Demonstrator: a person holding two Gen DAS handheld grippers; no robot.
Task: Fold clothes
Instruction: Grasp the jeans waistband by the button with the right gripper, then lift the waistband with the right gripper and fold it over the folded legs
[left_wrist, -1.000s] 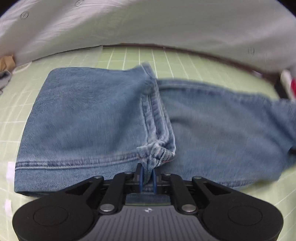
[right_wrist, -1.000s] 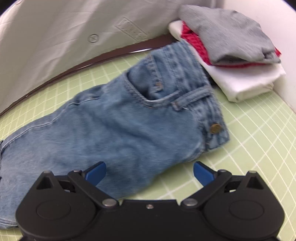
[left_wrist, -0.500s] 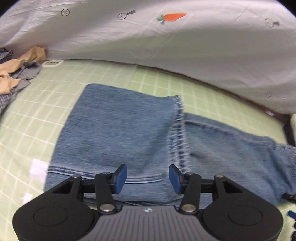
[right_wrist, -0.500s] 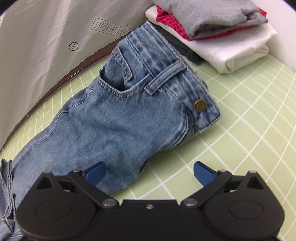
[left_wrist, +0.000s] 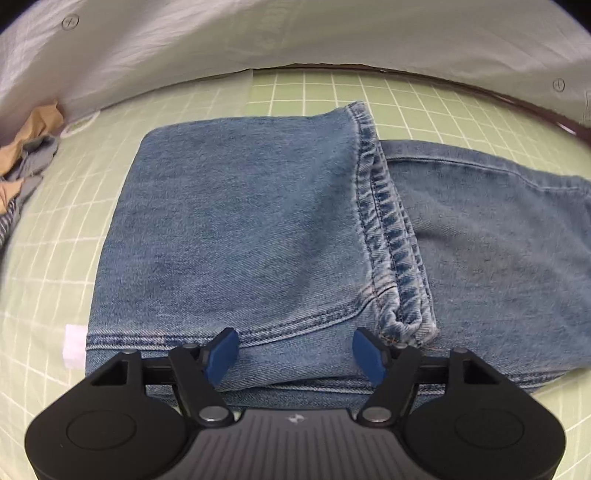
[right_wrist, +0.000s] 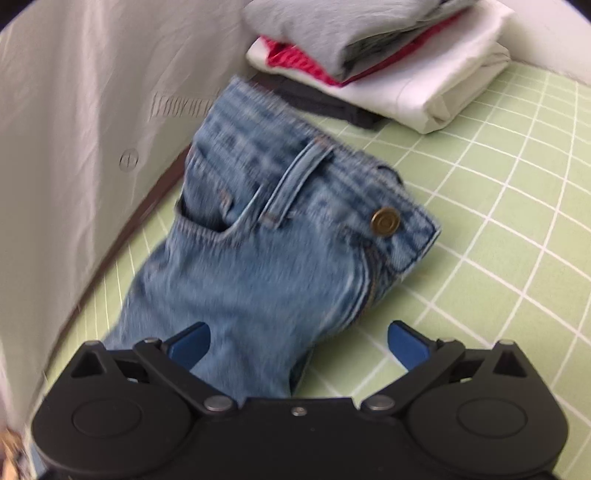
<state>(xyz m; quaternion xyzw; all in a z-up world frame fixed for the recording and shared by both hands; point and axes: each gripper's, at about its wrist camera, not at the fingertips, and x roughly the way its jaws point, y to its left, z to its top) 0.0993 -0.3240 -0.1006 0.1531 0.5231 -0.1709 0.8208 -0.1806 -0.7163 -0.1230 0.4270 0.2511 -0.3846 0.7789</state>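
One pair of jeans (left_wrist: 236, 236) lies flat on the green grid mat (left_wrist: 424, 99), and its long axis runs across the table from the folded leg end on the left to the waistband (right_wrist: 343, 177) on the right. The leg cuffs (left_wrist: 388, 236) have been laid back over the thigh, so the left half is already doubled; the waist half stretches away to the right as a single layer of the fold.

Directly over that doubled end hangs the left gripper (left_wrist: 295, 352), pointing steeply down. Its jaws are opening, and nothing is pinched between the blue pads; the denim merely lies beneath them, the cuffs' corner just beside the right-hand pad.

Over at the other end, the right gripper (right_wrist: 299, 341) has its jaws spread wide and grips nothing. The jeans run forward from it toward the waistband, with the brass button (right_wrist: 385, 220) near the far corner. The cloth passes under the left pad only; the right pad is over bare mat.

My guess is the next fold brings the waist over the doubled legs, so the right gripper is the nearer one and would have to reach forward along the jeans to the waistband.

Close behind the waistband sits a stack of folded clothes (right_wrist: 388, 62), nearly touching it, and a white sheet (right_wrist: 74, 129) walls the far edge. A heap of unfolded clothes (left_wrist: 26, 147) lies well off to the left.
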